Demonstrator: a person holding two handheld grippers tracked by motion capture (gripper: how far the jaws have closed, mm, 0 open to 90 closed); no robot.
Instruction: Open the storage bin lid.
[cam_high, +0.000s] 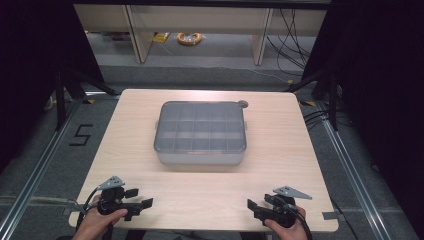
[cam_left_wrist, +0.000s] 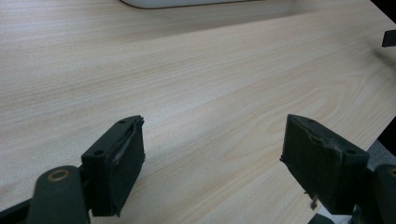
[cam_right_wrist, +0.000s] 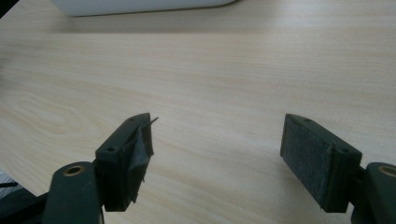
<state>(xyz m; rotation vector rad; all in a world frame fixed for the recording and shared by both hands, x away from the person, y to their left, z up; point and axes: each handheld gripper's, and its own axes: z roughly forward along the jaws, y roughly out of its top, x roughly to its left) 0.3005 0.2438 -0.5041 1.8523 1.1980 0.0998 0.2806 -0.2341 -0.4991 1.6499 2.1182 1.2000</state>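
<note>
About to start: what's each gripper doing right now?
Left gripper: open, holding nothing.
Right gripper: open, holding nothing.

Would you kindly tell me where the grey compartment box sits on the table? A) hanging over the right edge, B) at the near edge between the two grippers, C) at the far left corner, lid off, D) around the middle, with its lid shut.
D: in the high view the box lies around the middle of the table, its clear lid shut, well beyond the left gripper and right gripper.
</note>
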